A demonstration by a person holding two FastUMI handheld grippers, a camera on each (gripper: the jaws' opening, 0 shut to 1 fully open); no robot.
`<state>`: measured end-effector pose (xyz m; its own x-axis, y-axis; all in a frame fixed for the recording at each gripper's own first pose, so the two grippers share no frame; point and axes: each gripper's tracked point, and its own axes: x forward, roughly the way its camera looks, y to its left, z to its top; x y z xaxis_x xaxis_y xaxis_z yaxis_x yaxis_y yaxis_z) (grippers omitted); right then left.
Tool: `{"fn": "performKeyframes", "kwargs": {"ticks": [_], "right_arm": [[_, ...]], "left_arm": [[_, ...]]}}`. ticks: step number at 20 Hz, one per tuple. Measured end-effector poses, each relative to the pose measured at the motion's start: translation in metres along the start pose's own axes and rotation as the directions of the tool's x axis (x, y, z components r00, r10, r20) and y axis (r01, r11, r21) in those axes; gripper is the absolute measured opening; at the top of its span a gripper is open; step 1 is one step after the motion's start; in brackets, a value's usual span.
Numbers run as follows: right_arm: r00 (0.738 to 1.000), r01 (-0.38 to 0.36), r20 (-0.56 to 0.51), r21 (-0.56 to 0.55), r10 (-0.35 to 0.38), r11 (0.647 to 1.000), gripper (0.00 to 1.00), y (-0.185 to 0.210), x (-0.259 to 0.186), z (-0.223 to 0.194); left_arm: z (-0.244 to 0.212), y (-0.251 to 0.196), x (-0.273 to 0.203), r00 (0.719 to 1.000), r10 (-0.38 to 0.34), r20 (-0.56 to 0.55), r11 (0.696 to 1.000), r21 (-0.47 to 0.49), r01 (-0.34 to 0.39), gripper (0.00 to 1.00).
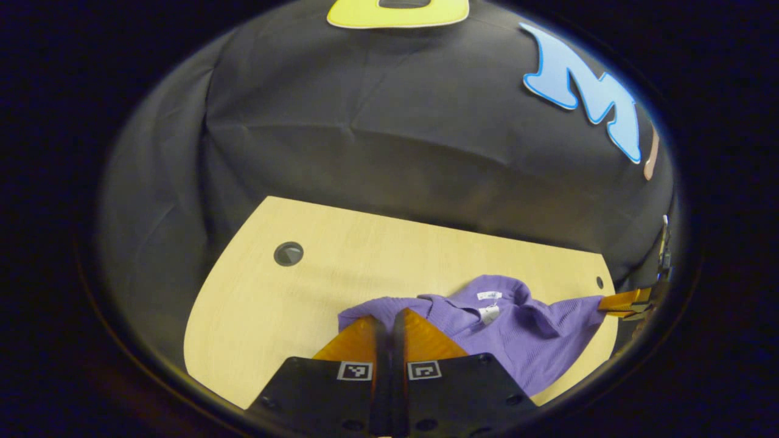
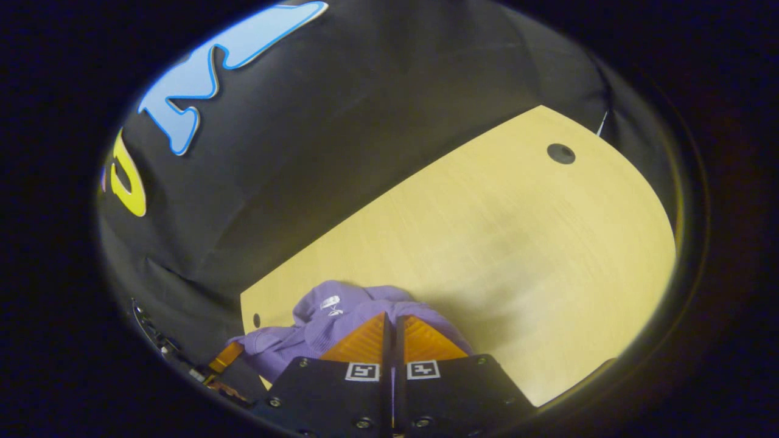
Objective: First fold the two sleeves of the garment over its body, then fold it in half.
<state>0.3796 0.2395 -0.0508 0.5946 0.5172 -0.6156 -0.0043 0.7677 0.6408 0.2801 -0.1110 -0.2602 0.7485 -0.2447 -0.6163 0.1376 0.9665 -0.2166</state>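
Observation:
A purple collared garment [image 1: 517, 328] lies bunched on the light wooden table [image 1: 341, 261], collar up, with a white label [image 1: 489, 296] showing inside the neck. My left gripper [image 1: 389, 313] is shut, its fingers pinching the garment's left end. At the far right of the left gripper view, my right gripper [image 1: 627, 302] grips the opposite end, and the cloth stretches between them. In the right gripper view, my right gripper [image 2: 392, 317] is shut on the purple garment [image 2: 341, 316]. The left gripper [image 2: 224, 359] holds the cloth at the lower left.
A round dark grommet [image 1: 288, 253] sits in the tabletop near its far left corner, and another grommet [image 2: 560, 153] near the far right. A small hole [image 1: 600, 282] lies by the garment. Black cloth walls close in behind the table [image 2: 517, 231].

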Motion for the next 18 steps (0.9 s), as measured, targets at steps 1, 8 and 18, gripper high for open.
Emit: {"fn": "performKeyframes", "kwargs": {"ticks": [1,8,18], "right_arm": [[1.0,0.002,0.002,-0.005,-0.002,1.0,0.03,-0.002,0.002,0.001],[0.998,-0.048,0.026,-0.019,0.049,0.999,0.77,0.013,0.0,0.005],[0.992,-0.083,0.085,-0.153,0.097,0.985,0.77,0.035,-0.046,-0.001]], "left_arm": [[-0.005,-0.003,-0.001,1.0,-0.016,-0.018,1.0,-0.007,0.016,0.1],[-0.007,-0.013,-0.009,0.999,-0.027,-0.046,1.0,-0.004,0.027,1.0],[0.011,-0.033,-0.058,0.998,-0.056,0.019,0.998,-0.012,0.056,0.96]]}}
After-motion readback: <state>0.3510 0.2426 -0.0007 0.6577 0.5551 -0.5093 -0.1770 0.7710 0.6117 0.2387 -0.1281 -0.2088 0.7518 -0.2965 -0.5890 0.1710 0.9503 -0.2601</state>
